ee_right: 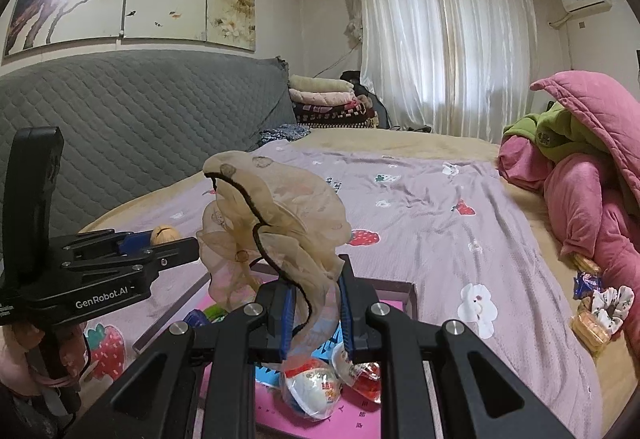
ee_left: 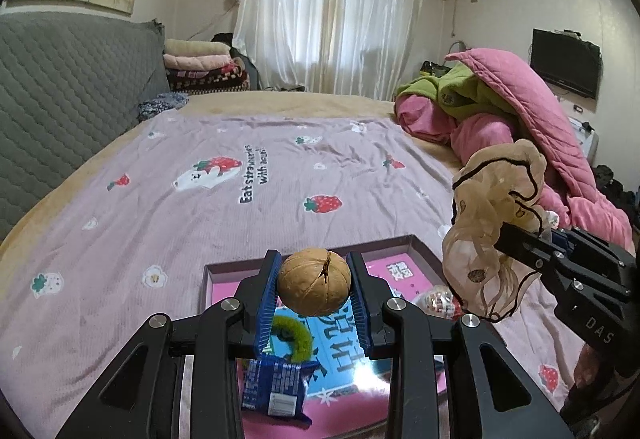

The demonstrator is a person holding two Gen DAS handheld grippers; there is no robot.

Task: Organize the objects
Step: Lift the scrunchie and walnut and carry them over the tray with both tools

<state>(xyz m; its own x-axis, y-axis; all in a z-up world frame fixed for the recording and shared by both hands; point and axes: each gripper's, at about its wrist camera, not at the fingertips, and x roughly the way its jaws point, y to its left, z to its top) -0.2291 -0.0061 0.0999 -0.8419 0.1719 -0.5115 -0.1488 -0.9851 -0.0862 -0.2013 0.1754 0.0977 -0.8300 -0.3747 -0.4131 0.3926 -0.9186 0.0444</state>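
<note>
My left gripper (ee_left: 315, 285) is shut on a tan walnut (ee_left: 315, 281) and holds it above a shallow pink-lined box (ee_left: 424, 253) on the bed. In the box lie a green fuzzy hair tie (ee_left: 294, 335), a blue snack packet (ee_left: 274, 385) and a plastic-wrapped egg sweet (ee_right: 310, 389). My right gripper (ee_right: 316, 313) is shut on a beige sheer scrunchie with black trim (ee_right: 276, 215) and holds it over the box's right side; it also shows in the left wrist view (ee_left: 494, 215). The walnut shows in the right wrist view (ee_right: 164, 234).
The bed carries a lilac strawberry-print sheet (ee_left: 248, 179). A pink and green quilt pile (ee_left: 516, 111) lies at the right. Loose snack packets and a floral scrunchie (ee_right: 608, 305) lie by the quilt. A grey padded headboard (ee_right: 132, 127) stands at the left.
</note>
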